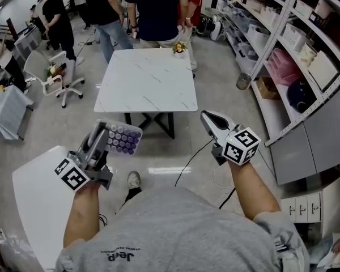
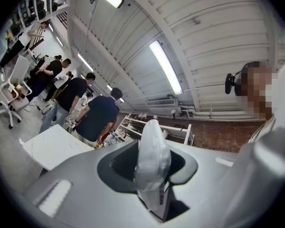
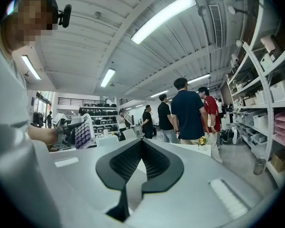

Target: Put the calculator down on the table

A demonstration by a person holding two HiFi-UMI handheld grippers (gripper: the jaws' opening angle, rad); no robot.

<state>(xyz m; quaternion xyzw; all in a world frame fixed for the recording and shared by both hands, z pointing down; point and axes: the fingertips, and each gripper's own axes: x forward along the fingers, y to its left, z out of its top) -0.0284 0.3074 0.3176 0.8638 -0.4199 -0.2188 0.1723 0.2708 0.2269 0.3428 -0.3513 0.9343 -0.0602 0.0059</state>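
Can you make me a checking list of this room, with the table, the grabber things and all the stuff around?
Surface: white marble-look square table, mostly bare.
Job's things: flat white plastic calculator with purple keys, held in the air short of the table.
Clutter: small pot of flowers at the table's far edge.
Grippers: left gripper shut on the calculator; right gripper shut, empty.
Cables: thin black cable on the grey floor.
Surroundings: people standing beyond the table; white office chair left; metal shelves right.
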